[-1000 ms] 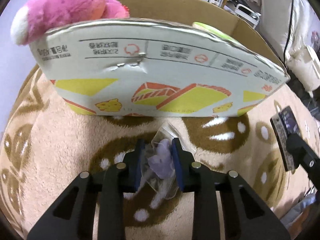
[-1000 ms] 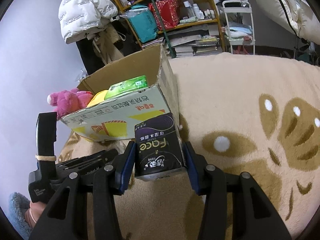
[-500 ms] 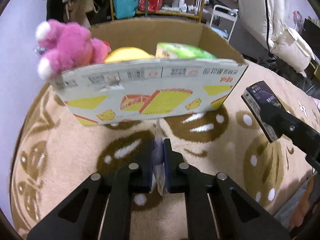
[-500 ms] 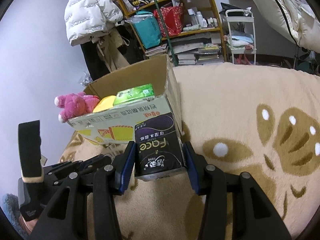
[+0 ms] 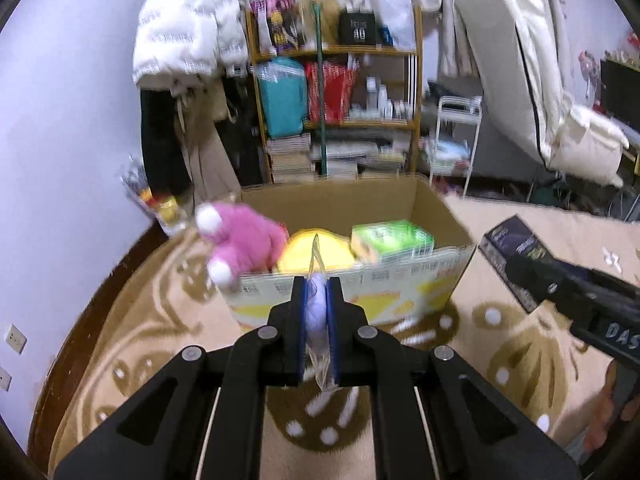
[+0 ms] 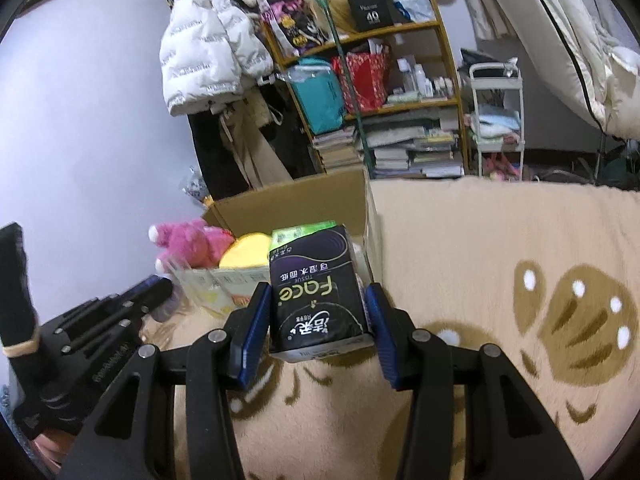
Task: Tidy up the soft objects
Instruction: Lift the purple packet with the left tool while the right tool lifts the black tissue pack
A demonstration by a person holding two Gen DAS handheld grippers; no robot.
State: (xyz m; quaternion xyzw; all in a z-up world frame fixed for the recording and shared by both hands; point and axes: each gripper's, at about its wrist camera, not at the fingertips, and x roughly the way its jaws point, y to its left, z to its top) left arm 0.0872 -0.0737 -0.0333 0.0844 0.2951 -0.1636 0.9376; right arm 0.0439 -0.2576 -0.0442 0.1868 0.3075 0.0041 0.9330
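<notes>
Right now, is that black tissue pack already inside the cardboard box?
No, the black tissue pack is clamped in the right hand-held gripper, in front of the cardboard box.

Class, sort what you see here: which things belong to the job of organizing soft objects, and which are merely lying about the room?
Part of the job:
- cardboard box
- pink plush toy
- green tissue pack
- black tissue pack, in right gripper
- clear bag, in left gripper

Lying about:
- white puffer jacket
- bookshelf
- white cart

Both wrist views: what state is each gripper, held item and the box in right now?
Left gripper: shut on clear plastic bag.
Right gripper: shut on black tissue pack.
Cardboard box: open-topped, holding pink plush, yellow item, green pack.
</notes>
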